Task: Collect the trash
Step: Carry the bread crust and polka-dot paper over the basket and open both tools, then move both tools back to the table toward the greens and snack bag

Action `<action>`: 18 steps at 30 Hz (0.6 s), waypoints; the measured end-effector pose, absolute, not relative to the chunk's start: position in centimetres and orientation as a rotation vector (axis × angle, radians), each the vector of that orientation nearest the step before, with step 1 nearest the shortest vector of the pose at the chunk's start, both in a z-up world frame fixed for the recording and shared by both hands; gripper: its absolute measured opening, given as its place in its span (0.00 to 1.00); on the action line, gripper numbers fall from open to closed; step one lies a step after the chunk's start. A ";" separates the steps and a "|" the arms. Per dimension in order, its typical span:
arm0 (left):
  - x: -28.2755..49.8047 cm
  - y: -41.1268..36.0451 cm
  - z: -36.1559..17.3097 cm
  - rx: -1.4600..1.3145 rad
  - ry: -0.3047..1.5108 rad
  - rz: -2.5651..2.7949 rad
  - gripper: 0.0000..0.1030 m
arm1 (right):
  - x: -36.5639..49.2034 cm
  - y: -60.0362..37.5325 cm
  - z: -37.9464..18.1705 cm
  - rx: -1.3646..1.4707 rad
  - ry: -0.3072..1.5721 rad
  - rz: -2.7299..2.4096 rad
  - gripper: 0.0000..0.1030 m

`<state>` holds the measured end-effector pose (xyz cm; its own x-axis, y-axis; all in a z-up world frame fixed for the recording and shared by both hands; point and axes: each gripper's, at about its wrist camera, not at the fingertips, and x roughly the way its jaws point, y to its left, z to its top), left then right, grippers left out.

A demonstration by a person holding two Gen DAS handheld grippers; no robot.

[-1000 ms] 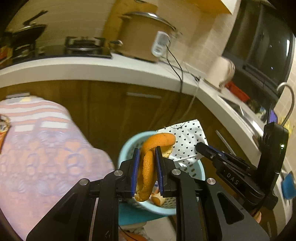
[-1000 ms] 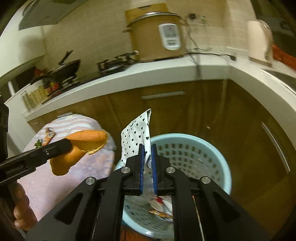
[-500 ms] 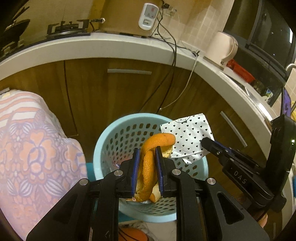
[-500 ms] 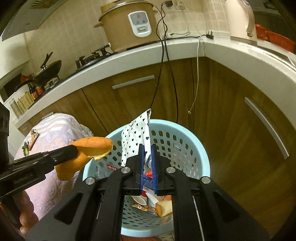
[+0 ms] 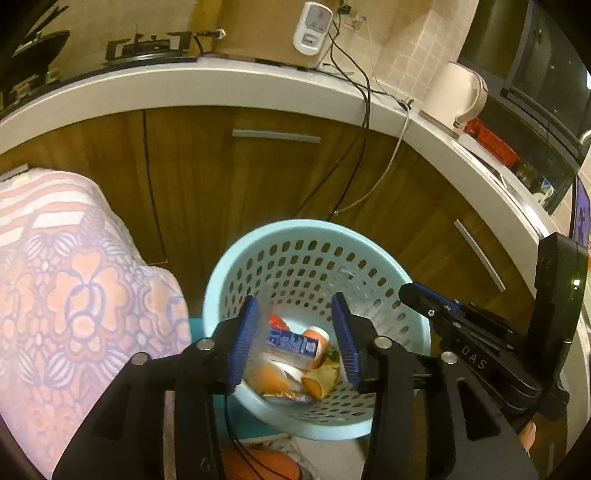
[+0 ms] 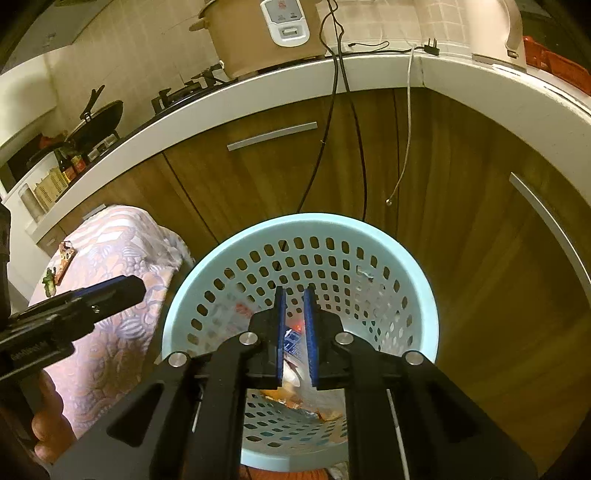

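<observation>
A light blue perforated trash basket (image 5: 229,280) stands on the floor by the cabinets; it also shows in the right wrist view (image 6: 424,288). Inside lie an orange peel (image 5: 267,378), a blue carton (image 5: 293,345) and other scraps. My left gripper (image 5: 297,345) is open and empty above the basket's near rim. My right gripper (image 6: 294,334) is slightly open and empty, over the basket's mouth; it shows from the side in the left wrist view (image 5: 424,299).
A table with a pink patterned cloth (image 5: 74,295) stands left of the basket. Brown cabinets (image 5: 258,177) and a white counter (image 5: 221,85) curve behind, with hanging cables (image 5: 362,147), a rice cooker (image 6: 266,33) and a kettle (image 5: 458,96).
My left gripper opened and let the orange peel fall into the basket. My right gripper opened slightly and released the dotted paper. Both grippers moved closer over the basket.
</observation>
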<state>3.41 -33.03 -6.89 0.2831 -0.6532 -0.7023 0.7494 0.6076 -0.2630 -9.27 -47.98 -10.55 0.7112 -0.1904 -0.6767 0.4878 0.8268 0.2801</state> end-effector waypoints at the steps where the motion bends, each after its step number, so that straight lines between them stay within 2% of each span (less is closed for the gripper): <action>1: 3.5 -32.7 -6.7 0.117 0.870 -0.942 0.42 | -9.3 -47.9 -10.4 0.467 0.680 -0.386 0.08; 18: 3.6 -23.5 -1.9 -0.052 0.749 -0.900 0.58 | -7.1 -41.5 -6.0 0.356 0.619 -0.251 0.13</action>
